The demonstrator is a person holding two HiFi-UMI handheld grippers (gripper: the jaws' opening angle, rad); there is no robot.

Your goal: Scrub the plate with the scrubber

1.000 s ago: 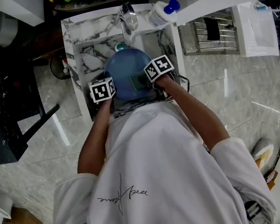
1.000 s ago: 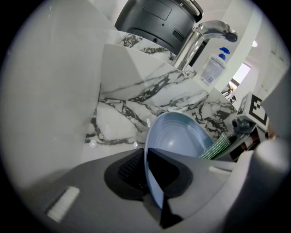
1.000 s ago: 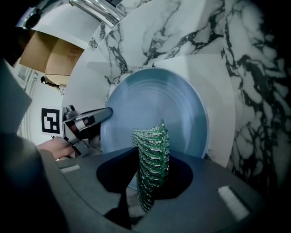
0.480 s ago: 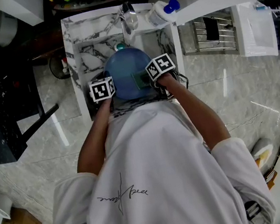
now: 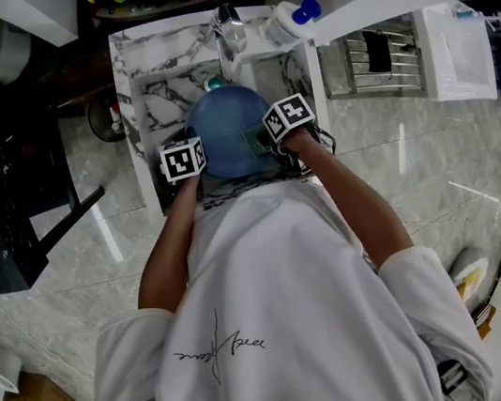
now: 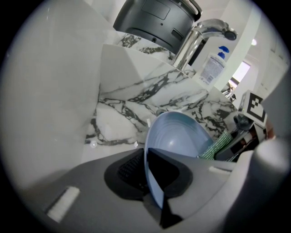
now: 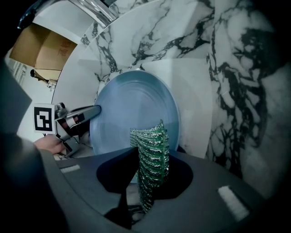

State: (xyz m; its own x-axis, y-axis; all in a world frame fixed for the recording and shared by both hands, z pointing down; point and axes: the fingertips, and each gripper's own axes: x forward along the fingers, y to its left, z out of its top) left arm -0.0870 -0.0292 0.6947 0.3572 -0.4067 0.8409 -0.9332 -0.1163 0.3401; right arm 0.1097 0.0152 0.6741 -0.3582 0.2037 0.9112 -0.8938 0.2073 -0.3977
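Plate (image 5: 220,133): blue, round, tilted on edge inside the sink (image 5: 150,97), ringed inner face turned up toward both grippers, filling most of the basin's width. Sink is white marble w/ dark veins. A strip of bare stone shows btw the plate's left rim & the sink's left wall, and a bit more bare stone lies past the right rim toward the right wall. Plate's far rim sits close under the tap (image 5: 227,29) at the sink's back edge, so there's little room there. Person's white shirt (image 5: 254,337) hides the sink's near edge; script print on its back, can't read it. Soap bottle (image 5: 283,23) w/ blue cap is at the back right corner of the sink's rim; its label print is too small to read.

Left gripper (image 6: 149,172): jaws pinched on the plate's left rim, the rim running straight btw the two pads. Right gripper (image 7: 148,176): jaws clamped on the scrubber (image 7: 151,141), a green mesh pad w/ shiny threads that stands up out of the jaws, its far edge at the plate's inner face near the right rim. Marker cubes (image 5: 184,161) on both grippers carry b/w square patterns, no letters
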